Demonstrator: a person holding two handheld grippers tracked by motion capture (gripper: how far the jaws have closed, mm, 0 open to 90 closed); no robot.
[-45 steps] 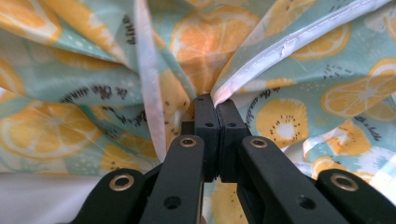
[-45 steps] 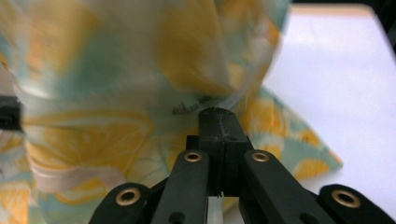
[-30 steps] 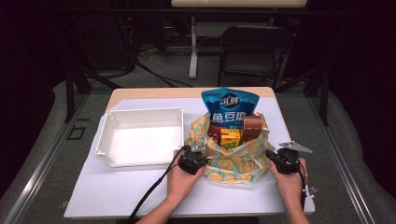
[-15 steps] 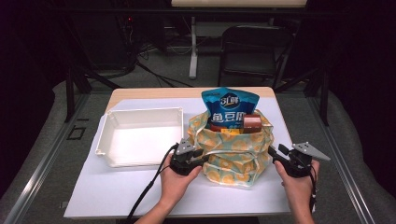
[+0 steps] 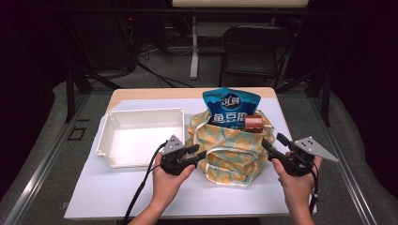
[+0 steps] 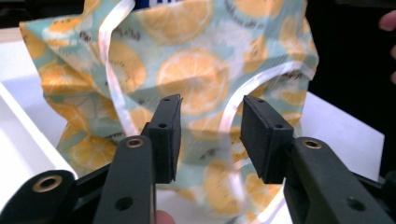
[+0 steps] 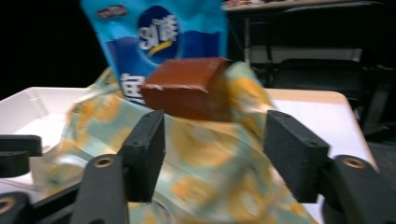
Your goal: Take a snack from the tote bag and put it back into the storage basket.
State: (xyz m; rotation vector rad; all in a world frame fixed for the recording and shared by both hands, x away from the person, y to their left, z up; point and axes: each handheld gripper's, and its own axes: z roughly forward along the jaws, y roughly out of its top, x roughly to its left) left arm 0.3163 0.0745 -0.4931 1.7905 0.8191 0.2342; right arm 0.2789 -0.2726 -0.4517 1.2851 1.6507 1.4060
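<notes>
A: What is lying on the table (image 5: pixel 117 197), biggest first?

B: The bag (image 5: pixel 232 150), printed with orange slices, is sitting at the centre, slumping open at the top. At its 9 o'clock a white tray (image 5: pixel 141 136) is resting just beside it.

A: And inside the bag?

B: A blue snack pouch (image 5: pixel 231 105) is sticking up at the bag's 12 o'clock, and a brown box (image 5: pixel 254 124) is leaning against the rim at about 2 o'clock.

A: The grippers?

B: The left gripper (image 5: pixel 195 152) is hovering at the bag's 9 o'clock, jaws parted around nothing, close to the cloth. The right gripper (image 5: pixel 274 145) is waiting at 3 o'clock, jaws spread wide, gripping nothing, just off the fabric.
</notes>
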